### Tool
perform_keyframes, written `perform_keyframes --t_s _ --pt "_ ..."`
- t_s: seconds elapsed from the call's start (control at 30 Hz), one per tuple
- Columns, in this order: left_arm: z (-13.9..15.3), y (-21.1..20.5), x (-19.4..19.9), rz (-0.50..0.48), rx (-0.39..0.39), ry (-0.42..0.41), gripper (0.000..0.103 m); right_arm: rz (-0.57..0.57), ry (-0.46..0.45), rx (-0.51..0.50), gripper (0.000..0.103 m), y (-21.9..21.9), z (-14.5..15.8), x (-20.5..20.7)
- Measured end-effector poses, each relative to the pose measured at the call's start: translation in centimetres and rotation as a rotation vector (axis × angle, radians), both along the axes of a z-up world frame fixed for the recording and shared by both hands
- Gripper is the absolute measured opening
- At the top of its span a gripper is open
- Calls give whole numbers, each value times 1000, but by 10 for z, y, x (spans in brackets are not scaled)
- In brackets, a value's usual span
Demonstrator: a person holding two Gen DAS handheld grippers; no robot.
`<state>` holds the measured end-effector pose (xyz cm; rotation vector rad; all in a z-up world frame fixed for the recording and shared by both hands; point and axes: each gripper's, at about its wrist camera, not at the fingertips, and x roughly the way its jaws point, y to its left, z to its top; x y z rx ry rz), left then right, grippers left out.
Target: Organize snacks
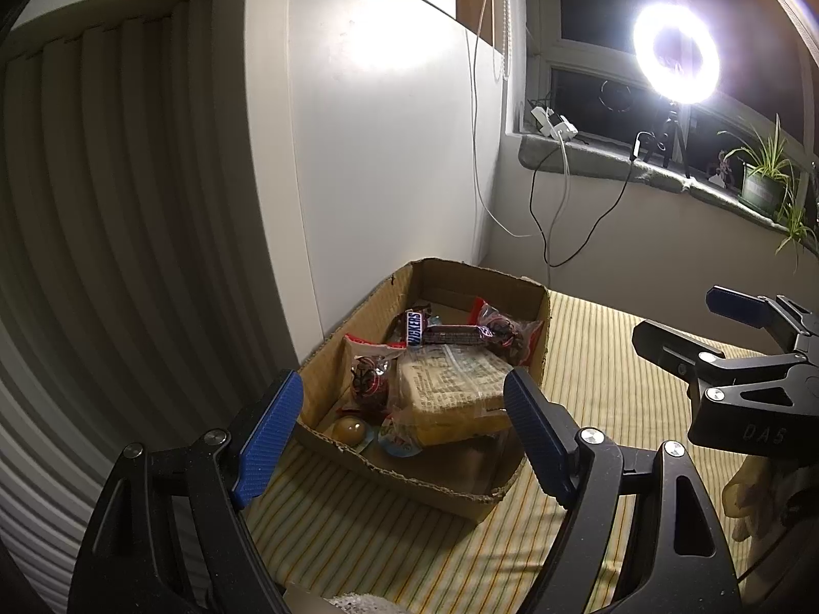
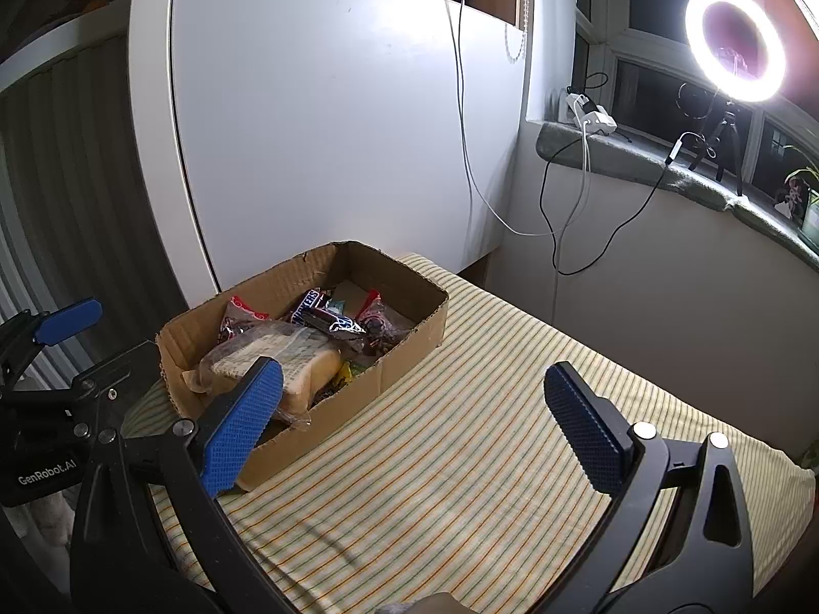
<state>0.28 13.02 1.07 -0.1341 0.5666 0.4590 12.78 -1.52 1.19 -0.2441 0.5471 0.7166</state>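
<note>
An open cardboard box (image 1: 425, 481) (image 2: 409, 343) stands on a striped cloth, holding snacks: a large clear-wrapped yellow pack (image 1: 455, 389) (image 2: 286, 363), a Snickers bar (image 1: 415, 328) (image 2: 307, 304), a dark bar (image 1: 455, 333) (image 2: 332, 321), red-wrapped sweets (image 1: 369, 373) (image 2: 240, 320) and a round brown candy (image 1: 349, 430). My left gripper (image 1: 404, 424) is open and empty, its blue fingers either side of the box's near end. My right gripper (image 2: 409, 419) is open and empty above the cloth, right of the box. It also shows in the left wrist view (image 1: 737, 327).
A white cabinet (image 2: 332, 128) stands behind the box. A windowsill (image 2: 640, 163) carries a ring light (image 2: 734, 41) on a tripod, chargers and cables hanging down, and potted plants (image 1: 765, 174). The striped cloth (image 2: 486, 435) extends right of the box.
</note>
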Motion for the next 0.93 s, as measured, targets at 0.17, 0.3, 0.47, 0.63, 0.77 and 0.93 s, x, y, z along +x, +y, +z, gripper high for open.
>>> perform_keyframes --t_s 0.17,0.3,0.47,0.63,0.77,0.93 --pt "0 -1 1 -4 5 3 81 -2 2 -1 103 -1 -1 1" --pt "0 -1 1 -4 4 4 81 -1 0 -3 103 -3 -1 1" --pt "-1 -2 1 -6 6 7 81 -1 2 -6 103 -3 -3 2" --pt "-2 -2 1 -4 9 8 81 0 3 -8 103 -3 -4 1" --pt "-3 -2 1 -4 9 7 81 -4 3 -7 103 -2 -4 1" --pt "-4 -2 1 -12 9 11 81 1 4 -9 103 -3 -6 1"
